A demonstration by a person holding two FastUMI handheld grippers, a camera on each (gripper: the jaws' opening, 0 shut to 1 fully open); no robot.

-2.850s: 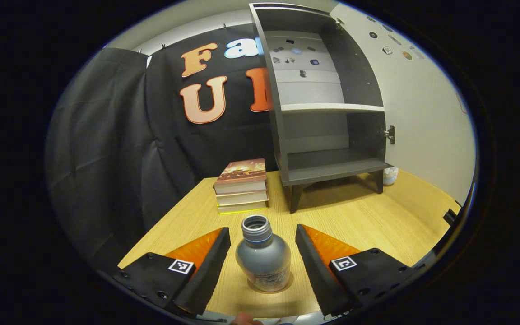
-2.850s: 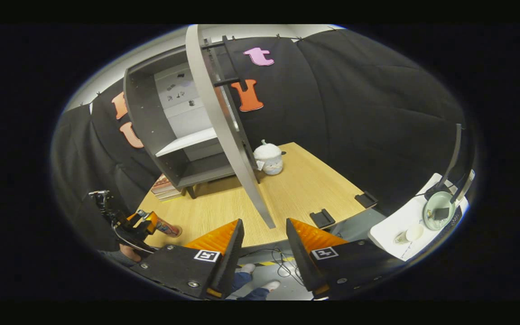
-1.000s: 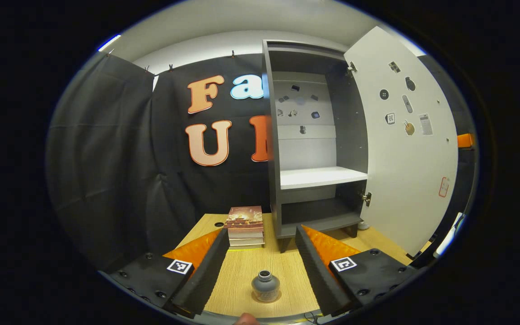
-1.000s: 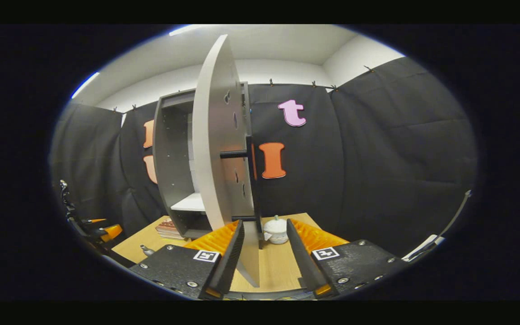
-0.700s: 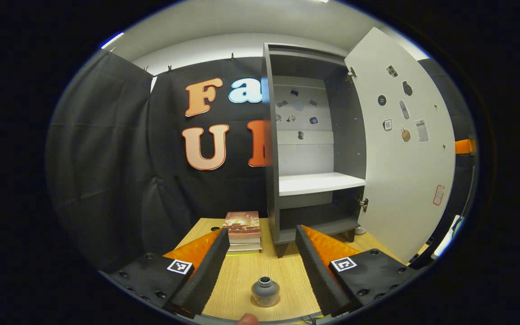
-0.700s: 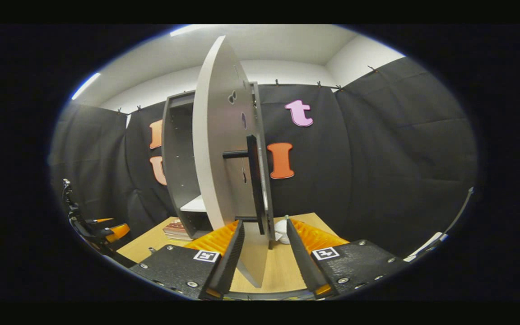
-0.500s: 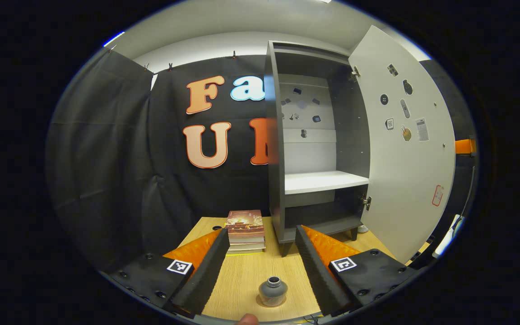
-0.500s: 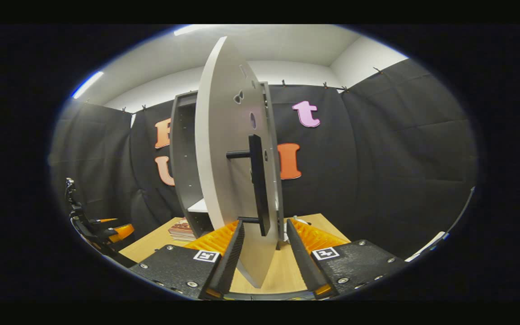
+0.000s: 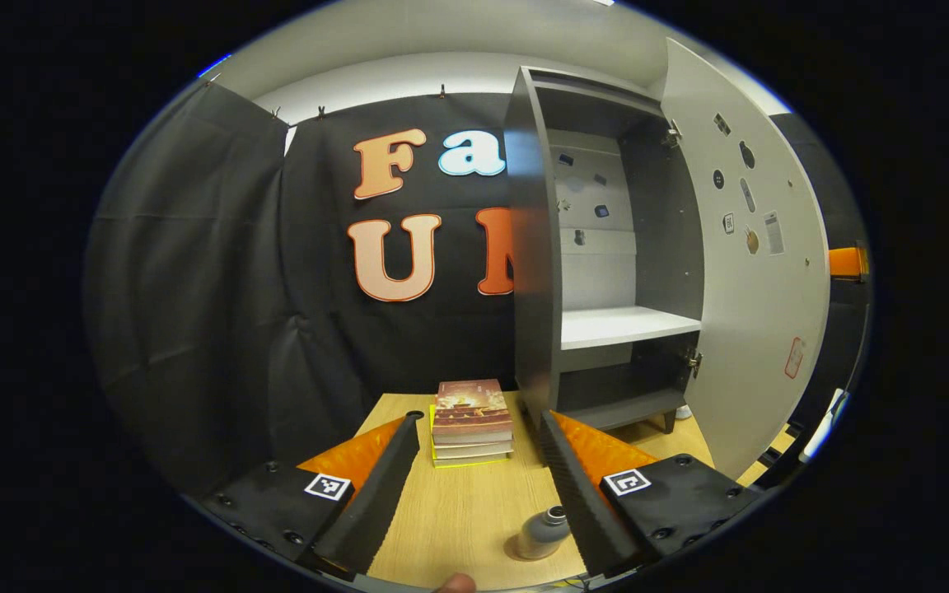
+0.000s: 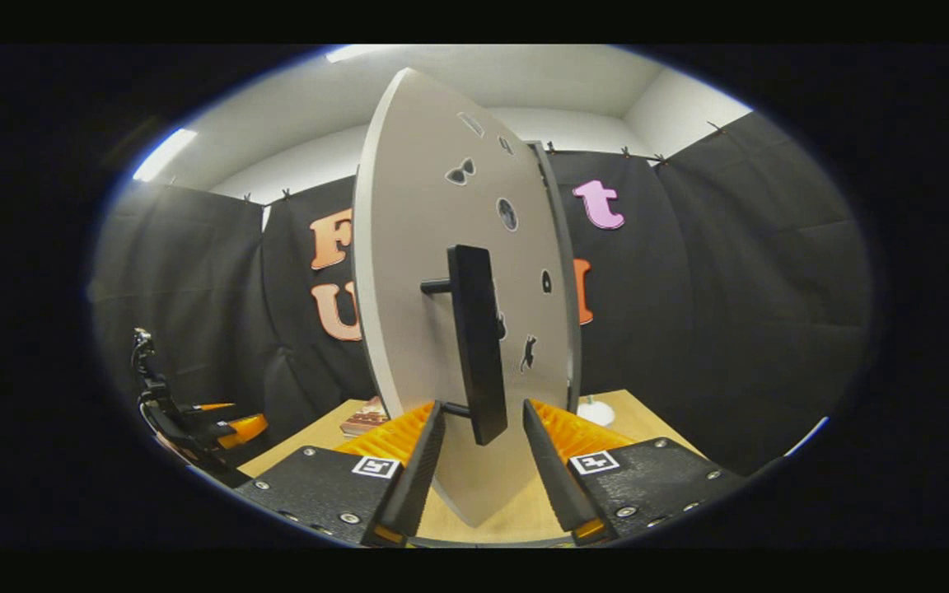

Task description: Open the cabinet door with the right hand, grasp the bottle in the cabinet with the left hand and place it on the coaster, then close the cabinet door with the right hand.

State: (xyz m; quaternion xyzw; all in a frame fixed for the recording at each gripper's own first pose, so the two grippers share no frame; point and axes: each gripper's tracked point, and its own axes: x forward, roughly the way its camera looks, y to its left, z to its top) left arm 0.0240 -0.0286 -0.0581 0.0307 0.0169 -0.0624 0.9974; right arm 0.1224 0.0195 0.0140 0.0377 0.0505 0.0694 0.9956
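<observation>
Right gripper (image 10: 483,449) spread, straddling door handle (image 10: 476,354); risking fingers slipping off handle, cabinet door (image 10: 441,272) staying ajar; left gripper (image 9: 479,482) spread, idling above bottle (image 9: 542,534)

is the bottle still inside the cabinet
No, the bottle stands on the table near the left gripper, and the cabinet shelves are bare.

A recording booth, not a home, is indicated: black cloth (image 9: 194,288) is clipped up as walls, and a small grey cabinet (image 9: 606,272) and stacked books (image 9: 472,409) are staged on a wooden desk (image 9: 466,511).
</observation>
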